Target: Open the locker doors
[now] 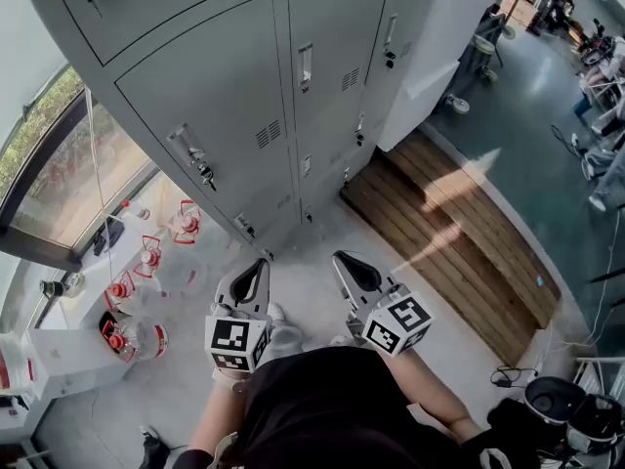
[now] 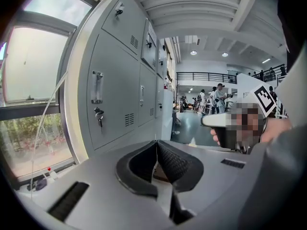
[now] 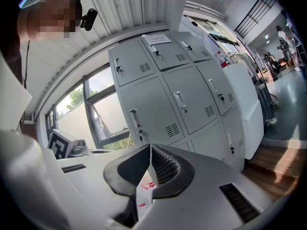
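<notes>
The grey lockers [image 1: 244, 86] stand ahead with every door closed. The nearest door carries a handle [image 1: 186, 145] with a key [image 1: 206, 175] hanging under it. My left gripper [image 1: 258, 265] and right gripper [image 1: 342, 259] hover side by side, short of the locker base, both shut with nothing between the jaws. In the left gripper view the shut gripper [image 2: 156, 143] points along the locker row [image 2: 120, 90], whose handle [image 2: 97, 86] and key [image 2: 99, 115] are at the left. The right gripper view has the shut gripper [image 3: 150, 148] aimed at the closed doors [image 3: 184, 97].
Several red-capped water bottles [image 1: 146, 262] lie on the floor by the window [image 1: 59, 164] at left. A wooden platform [image 1: 459, 233] runs along the right, beside a white cabinet [image 1: 439, 47]. Cables and a dark bucket [image 1: 552, 399] are at lower right.
</notes>
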The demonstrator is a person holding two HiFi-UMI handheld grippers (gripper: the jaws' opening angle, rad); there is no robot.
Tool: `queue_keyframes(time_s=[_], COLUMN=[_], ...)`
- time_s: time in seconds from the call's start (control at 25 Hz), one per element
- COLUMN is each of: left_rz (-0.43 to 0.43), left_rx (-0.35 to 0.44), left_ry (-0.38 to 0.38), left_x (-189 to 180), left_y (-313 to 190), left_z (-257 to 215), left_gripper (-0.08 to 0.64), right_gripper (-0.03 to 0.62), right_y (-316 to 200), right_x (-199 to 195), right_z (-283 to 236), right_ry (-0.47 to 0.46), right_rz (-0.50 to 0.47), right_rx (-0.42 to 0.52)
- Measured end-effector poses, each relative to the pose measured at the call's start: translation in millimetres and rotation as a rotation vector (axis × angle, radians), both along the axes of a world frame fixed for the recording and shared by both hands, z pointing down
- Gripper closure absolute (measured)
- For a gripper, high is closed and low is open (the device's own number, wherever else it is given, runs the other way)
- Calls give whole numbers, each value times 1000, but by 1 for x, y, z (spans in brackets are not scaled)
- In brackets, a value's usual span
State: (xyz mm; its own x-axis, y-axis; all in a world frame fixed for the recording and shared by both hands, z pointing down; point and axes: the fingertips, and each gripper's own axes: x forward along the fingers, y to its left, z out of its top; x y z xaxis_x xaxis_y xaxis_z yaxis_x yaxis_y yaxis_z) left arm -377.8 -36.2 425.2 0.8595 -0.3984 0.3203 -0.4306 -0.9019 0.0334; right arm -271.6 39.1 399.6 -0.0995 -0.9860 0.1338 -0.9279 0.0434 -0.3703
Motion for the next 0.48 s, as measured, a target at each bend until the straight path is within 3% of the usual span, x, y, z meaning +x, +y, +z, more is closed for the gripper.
queue_keyframes(time_s=[0.28,0.48], left_rz=[19,-84], left_rx=[7,98], left_ry=[21,71], left_x=[-15,-30], left_y=[-79,-132], left_z=[-5,-37], left_gripper=[540,538], right_gripper=[563,563], right_y=[-87,-133], right_x=[-29,-47], right_z=[-11,-18], right_ry=[35,40], right_rz=[-15,-9], right_rx=[9,21])
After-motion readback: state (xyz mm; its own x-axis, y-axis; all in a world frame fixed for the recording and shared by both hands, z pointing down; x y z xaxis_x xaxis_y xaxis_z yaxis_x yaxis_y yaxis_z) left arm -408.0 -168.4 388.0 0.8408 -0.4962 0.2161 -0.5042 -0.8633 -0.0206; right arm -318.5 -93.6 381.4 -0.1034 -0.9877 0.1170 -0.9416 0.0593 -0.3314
